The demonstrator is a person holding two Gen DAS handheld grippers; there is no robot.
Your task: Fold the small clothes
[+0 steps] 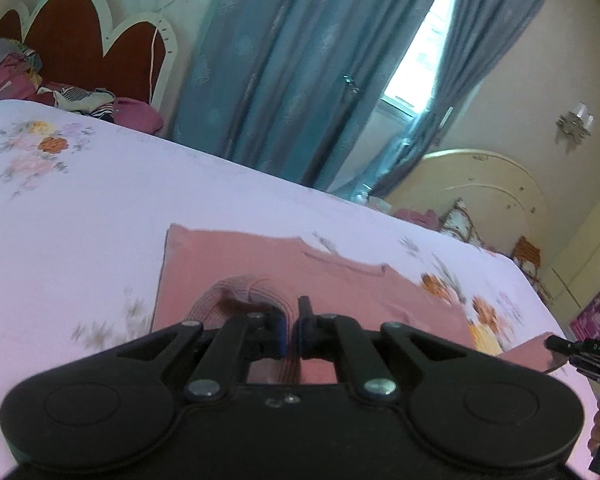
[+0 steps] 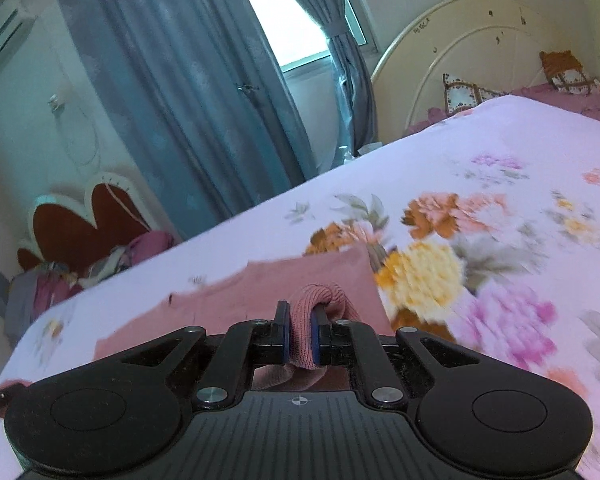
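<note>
Evidently mid-fold, both claws, left [image 1: 291, 330] and right [image 2: 300, 338], pinch the pink knit garment's [image 1: 340, 280] near hem, next carrying it toward twelve o'clock.

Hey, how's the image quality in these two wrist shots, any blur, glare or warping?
Left wrist view: window blown out white, flowers on the sheet smeared by motion, gripper sharp. Right wrist view: window equally overexposed, floral bedsheet streaked with blur, pink garment fairly clear. Both views: fisheye bends the curtains and bed edge.
</note>
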